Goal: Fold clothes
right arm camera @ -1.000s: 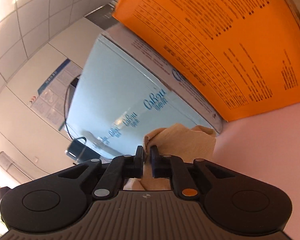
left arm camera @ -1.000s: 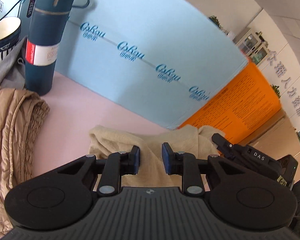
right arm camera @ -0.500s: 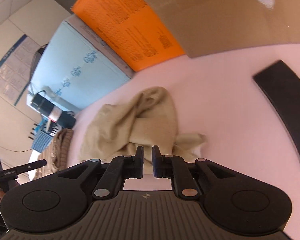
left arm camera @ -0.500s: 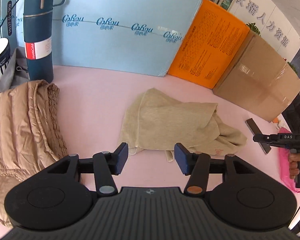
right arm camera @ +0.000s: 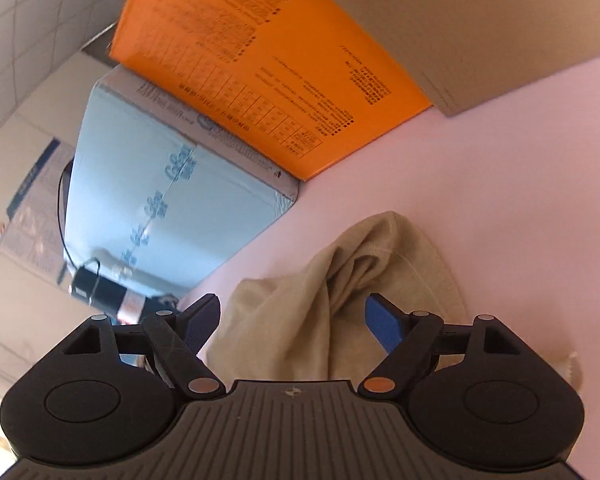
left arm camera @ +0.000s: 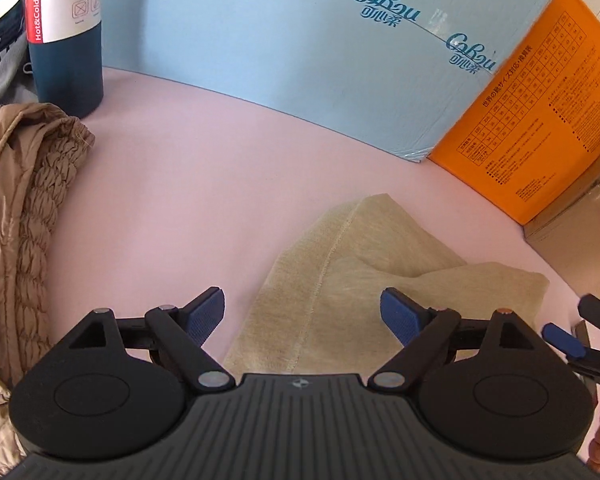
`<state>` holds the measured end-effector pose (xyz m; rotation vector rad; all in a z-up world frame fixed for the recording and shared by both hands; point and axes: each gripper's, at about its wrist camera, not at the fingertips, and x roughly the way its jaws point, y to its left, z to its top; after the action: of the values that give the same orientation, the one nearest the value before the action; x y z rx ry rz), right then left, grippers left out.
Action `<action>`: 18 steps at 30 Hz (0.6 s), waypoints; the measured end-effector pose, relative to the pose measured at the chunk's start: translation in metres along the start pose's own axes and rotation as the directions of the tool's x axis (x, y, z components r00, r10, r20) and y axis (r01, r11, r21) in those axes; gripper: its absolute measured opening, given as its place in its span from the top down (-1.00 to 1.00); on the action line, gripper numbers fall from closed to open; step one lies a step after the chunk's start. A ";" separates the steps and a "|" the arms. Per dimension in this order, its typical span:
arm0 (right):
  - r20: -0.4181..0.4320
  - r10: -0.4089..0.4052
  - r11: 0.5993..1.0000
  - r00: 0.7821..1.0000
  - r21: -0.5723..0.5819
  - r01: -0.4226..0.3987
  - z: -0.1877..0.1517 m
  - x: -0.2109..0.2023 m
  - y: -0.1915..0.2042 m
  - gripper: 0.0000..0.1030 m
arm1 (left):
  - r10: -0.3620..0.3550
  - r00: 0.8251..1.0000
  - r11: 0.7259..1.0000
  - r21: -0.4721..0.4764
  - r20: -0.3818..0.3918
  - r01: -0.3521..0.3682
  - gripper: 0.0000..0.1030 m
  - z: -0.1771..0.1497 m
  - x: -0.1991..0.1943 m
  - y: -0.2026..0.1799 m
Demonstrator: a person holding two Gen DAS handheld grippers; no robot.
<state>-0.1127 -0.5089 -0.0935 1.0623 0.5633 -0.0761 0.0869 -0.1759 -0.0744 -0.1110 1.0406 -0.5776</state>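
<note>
My left gripper and right gripper both gape wide, empty, above the beige garment bunched near me on the pink table. Pinching 2 layers would drag the folds crooked.

Left tool spread wider; right tool now agape.

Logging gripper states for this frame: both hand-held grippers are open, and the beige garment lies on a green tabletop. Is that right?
Not quite: the tabletop is pink, not green, as the left wrist view shows. The rest holds: the left hand-held gripper and right hand-held gripper are both open, with the beige garment lying on it.
</note>
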 end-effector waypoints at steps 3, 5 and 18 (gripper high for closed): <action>0.023 -0.052 0.993 0.998 0.104 0.049 0.012 0.022 -0.005 -0.52 | 0.001 1.000 1.000 0.028 -0.025 0.000 -0.63 0.008 0.012 -0.010; 0.018 -0.136 0.983 0.991 0.124 0.133 0.014 0.031 -0.003 -0.25 | 0.030 0.998 0.998 0.053 -0.051 -0.028 -0.61 0.012 0.021 -0.017; 0.089 0.134 0.989 0.987 -0.070 -0.128 0.056 -0.010 0.074 0.84 | -0.228 0.967 0.973 0.063 0.110 0.223 0.74 0.064 -0.057 -0.040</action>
<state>-0.0754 -0.5216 -0.0092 1.0256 0.4080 0.0074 0.1034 -0.1927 0.0173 -0.2184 0.9051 -0.7944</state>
